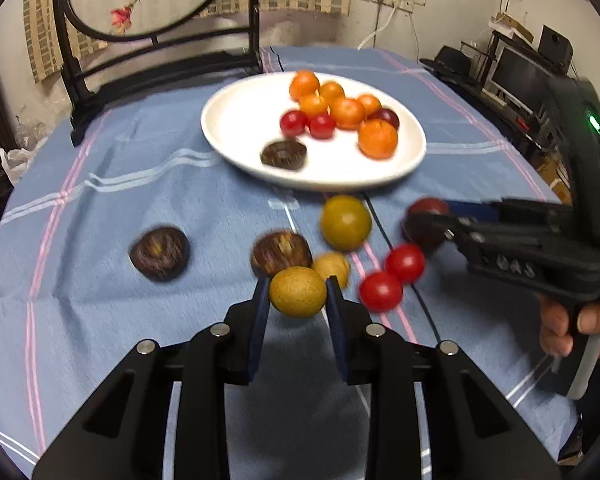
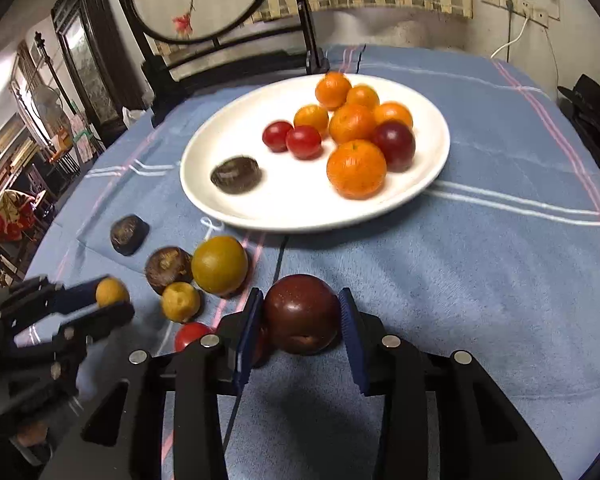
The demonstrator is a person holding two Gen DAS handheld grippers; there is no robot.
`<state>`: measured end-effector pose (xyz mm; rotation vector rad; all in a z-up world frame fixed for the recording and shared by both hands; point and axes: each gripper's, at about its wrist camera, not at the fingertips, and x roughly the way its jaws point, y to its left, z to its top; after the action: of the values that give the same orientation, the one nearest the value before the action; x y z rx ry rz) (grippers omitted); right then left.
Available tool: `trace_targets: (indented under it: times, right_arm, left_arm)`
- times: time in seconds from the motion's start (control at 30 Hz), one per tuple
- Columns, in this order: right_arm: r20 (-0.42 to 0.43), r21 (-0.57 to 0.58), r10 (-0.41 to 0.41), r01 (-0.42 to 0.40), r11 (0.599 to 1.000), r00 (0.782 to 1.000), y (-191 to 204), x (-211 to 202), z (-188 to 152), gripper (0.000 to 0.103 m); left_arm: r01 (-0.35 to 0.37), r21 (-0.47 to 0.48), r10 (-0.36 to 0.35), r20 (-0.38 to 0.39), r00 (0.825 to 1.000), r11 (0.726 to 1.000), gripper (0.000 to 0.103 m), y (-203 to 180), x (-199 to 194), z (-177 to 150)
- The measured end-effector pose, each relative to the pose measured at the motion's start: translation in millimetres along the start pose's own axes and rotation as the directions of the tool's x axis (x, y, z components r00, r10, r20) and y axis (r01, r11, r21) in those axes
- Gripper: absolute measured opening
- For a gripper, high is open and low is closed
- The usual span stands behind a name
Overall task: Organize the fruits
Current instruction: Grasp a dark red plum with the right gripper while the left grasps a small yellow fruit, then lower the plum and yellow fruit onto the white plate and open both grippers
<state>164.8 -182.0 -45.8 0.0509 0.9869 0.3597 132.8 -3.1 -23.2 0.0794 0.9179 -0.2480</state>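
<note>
A small tan round fruit (image 1: pixel 298 291) is gripped by the left gripper (image 1: pixel 298 296) and a dark maroon plum (image 2: pixel 301 314) by the right gripper (image 2: pixel 301 320), both held short of the white round plate (image 2: pixel 428 184), presumably for sorting there.

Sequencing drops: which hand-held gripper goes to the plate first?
Right, probably. The right hand-held gripper holds the dark red round plum with open cloth straight ahead to the white round plate.
</note>
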Motion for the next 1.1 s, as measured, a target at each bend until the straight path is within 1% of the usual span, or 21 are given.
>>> trace_targets:
  times: [0.1, 0.17, 0.2, 0.3, 0.43, 0.5, 0.63, 0.73, 0.77, 0.8, 0.87, 0.9, 1.0, 1.1]
  right_arm:
    - [0.048, -0.02, 0.008, -0.007, 1.0, 0.999, 3.4, -14.8, 6.1, 0.039]
    - [0.082, -0.05, 0.011, -0.007, 0.999, 0.997, 7.7, -23.1, 14.4, 0.039]
    - [0.097, -0.063, 0.007, -0.001, 0.998, 0.995, 10.0, -25.3, 19.1, 0.039]
    - [0.118, -0.073, -0.007, 0.015, 0.997, 0.993, 11.6, -25.0, 32.7, 0.039]
    - [0.113, -0.071, -0.009, 0.017, 0.997, 0.994, 12.2, -10.6, 48.3, 0.039]
    - [0.102, -0.072, -0.016, 0.023, 0.997, 0.995, 13.3, -1.4, 52.6, 0.039]
    - [0.079, -0.073, -0.03, 0.036, 0.997, 0.996, 15.0, 15.7, 58.1, 0.039]
    - [0.072, -0.074, -0.052, 0.058, 0.996, 0.996, 16.2, 27.1, 61.4, 0.04]
    - [0.074, -0.072, -0.054, 0.059, 0.996, 0.996, 16.1, 29.7, 62.3, 0.04]
    - [0.079, -0.065, -0.057, 0.062, 0.996, 0.995, 15.6, 32.8, 63.7, 0.042]
    - [0.099, -0.055, -0.05, 0.056, 0.997, 0.994, 14.0, 32.9, 64.7, 0.048]
    - [0.109, -0.051, -0.053, 0.059, 0.997, 0.993, 13.8, 31.2, 64.6, 0.05]
    - [0.125, -0.048, -0.042, 0.048, 0.998, 0.991, 12.2, 21.0, 62.1, 0.05]
    - [0.134, -0.071, -0.042, 0.052, 0.996, 0.99, 11.5, 8.7, 54.2, 0.05]
  left_arm:
    - [-0.007, -0.001, 0.008, 0.025, 1.0, 1.0, 0.028, 3.0, -5.1, 18.9]
    - [-0.025, 0.008, 0.024, 0.05, 0.998, 1.0, 0.028, 4.0, -6.6, 32.5]
    - [-0.038, 0.013, 0.037, 0.065, 0.997, 0.999, 0.028, 4.7, -6.3, 43.1]
    - [-0.046, 0.002, 0.046, 0.082, 0.996, 0.999, 0.028, 8.1, 2.1, 69.9]
    - [-0.055, -0.031, 0.058, 0.078, 0.995, 0.998, 0.028, 12.7, 22.3, 96.3]
    - [-0.062, -0.047, 0.065, 0.063, 0.996, 0.997, 0.028, 14.9, 36.7, 106.0]
    - [-0.056, -0.085, 0.059, 0.032, 0.998, 0.995, 0.028, 21.1, 64.5, 119.5]
    - [-0.082, -0.094, 0.083, 0.003, 0.997, 0.992, 0.028, 22.9, 80.4, 124.8]
    - [-0.086, -0.106, 0.087, -0.002, 0.996, 0.991, 0.03, 24.2, 85.3, 126.2]
    - [-0.094, -0.117, 0.094, -0.004, 0.996, 0.989, 0.043, 25.5, 87.5, 127.0]
    - [-0.104, -0.136, 0.106, 0.008, 0.994, 0.985, 0.055, 27.3, 85.9, 126.3]
    - [-0.105, -0.14, 0.109, 0.02, 0.994, 0.985, 0.056, 27.4, 82.2, 124.9]
    - [-0.103, -0.126, 0.108, 0.03, 0.994, 0.987, 0.056, 25.8, 70.7, 120.8]
    - [-0.111, -0.115, 0.117, 0.046, 0.992, 0.987, 0.058, 25.3, 56.3, 112.7]
